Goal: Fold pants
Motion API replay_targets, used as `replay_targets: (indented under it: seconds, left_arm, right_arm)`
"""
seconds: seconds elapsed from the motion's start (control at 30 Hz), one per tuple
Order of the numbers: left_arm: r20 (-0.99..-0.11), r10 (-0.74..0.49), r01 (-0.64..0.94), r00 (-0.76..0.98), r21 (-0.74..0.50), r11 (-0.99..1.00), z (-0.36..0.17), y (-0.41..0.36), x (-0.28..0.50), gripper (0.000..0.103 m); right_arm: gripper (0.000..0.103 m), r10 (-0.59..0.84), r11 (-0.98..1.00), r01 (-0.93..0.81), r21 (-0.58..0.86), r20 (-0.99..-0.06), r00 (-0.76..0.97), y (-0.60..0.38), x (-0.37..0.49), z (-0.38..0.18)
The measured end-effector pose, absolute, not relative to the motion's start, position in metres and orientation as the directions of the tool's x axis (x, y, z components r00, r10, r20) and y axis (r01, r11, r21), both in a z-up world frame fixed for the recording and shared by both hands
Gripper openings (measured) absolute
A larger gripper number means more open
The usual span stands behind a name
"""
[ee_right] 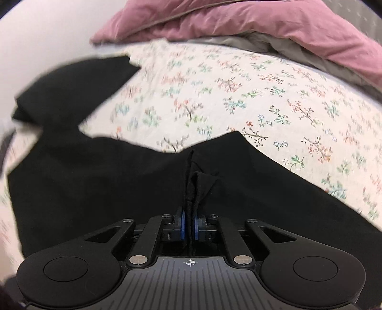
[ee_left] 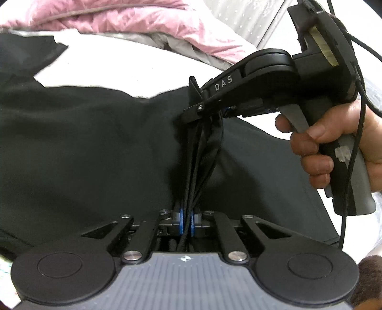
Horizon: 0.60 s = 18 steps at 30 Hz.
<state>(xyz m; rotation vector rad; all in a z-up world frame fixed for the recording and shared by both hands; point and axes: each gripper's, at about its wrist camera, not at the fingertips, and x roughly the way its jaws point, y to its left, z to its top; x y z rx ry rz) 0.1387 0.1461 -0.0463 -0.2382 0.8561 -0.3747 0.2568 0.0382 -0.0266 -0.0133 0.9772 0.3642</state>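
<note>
Pants (ee_right: 95, 171) pinched on floral sheet (ee_right: 262, 100).
Left gripper (ee_left: 187, 221) nearly closed on bunched black fabric; right gripper (ee_right: 190, 225) clamped tight on another fold.

Left tongs (ee_left: 187, 223) point downward, blue pads clamped together. Right tongs (ee_right: 189, 225) are clamped too, tilted down, their grey handle gripped by the right hand (ee_left: 334, 147).

The right gripper (ee_right: 189, 225) is pinching a bunched fold of the black pants (ee_right: 95, 171), which are lying on the floral sheet (ee_right: 238, 95) below a pink duvet (ee_right: 238, 21).
</note>
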Motion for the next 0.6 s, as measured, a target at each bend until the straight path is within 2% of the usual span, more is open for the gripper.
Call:
replay_targets:
  seconds: [0.17, 0.4, 0.6]
  left_arm:
    - [-0.664, -0.335, 0.16, 0.669, -0.312, 0.937, -0.03, 0.172, 0.13, 0.027]
    - [-0.613, -0.192, -0.071, 0.767, -0.378, 0.923, -0.019, 0.245, 0.135, 0.027]
    - [-0.584, -0.096, -0.205, 0.806, -0.428, 0.88, -0.021, 0.305, 0.142, 0.027]
  right_arm:
    - [0.006, 0.343, 0.919, -0.366, 0.148, -0.76, 0.552, 0.062, 0.247, -0.011]
    - [0.006, 0.444, 0.879, -0.42, 0.223, -0.704, 0.554, 0.12, 0.262, 0.004]
    - [0.006, 0.51, 0.846, -0.456, 0.277, -0.673, 0.536, 0.178, 0.279, 0.003]
